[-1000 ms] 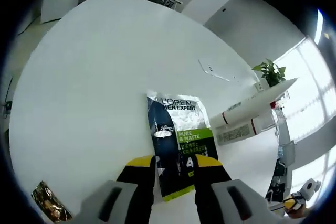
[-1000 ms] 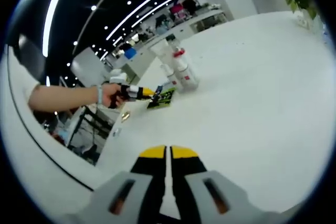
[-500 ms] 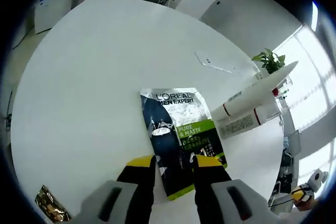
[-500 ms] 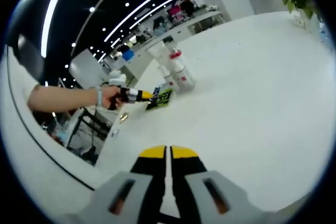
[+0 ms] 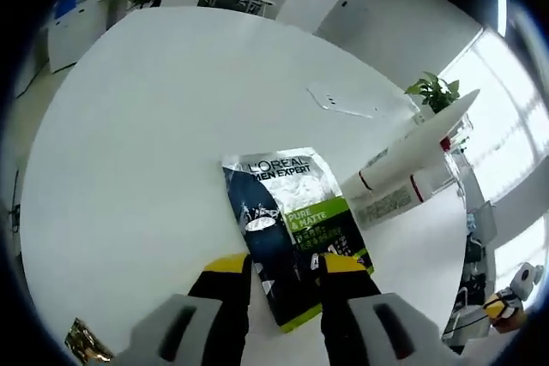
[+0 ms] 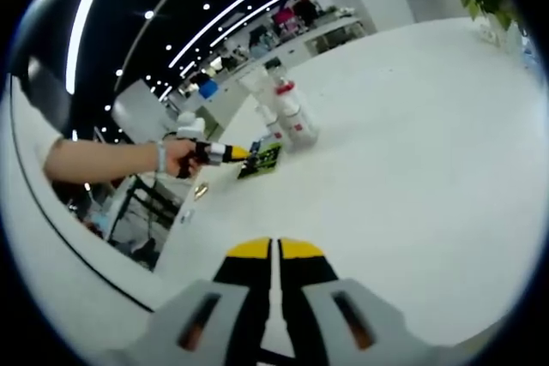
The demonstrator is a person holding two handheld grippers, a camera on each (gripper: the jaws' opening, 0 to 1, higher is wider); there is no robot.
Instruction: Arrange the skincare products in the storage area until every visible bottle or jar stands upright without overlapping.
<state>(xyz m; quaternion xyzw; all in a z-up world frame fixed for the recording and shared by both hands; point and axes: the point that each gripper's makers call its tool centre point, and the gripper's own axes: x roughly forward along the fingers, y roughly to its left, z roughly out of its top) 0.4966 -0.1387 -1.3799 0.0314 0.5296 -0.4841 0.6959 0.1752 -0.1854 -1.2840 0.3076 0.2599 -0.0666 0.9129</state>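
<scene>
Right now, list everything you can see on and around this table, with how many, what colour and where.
Table: one, white, round.
Sachet: one, dark blue, grey and green, flat on the table between the left gripper's jaws.
Bottles: a few, white with red bands, clustered beside the sachet.
Flat white item: one, far side of the table.
Plant: one, green, table edge.
Gold wrapper: one, near edge.
Left gripper: black and yellow, on the sachet.
Right gripper: jaws together, empty.
</scene>
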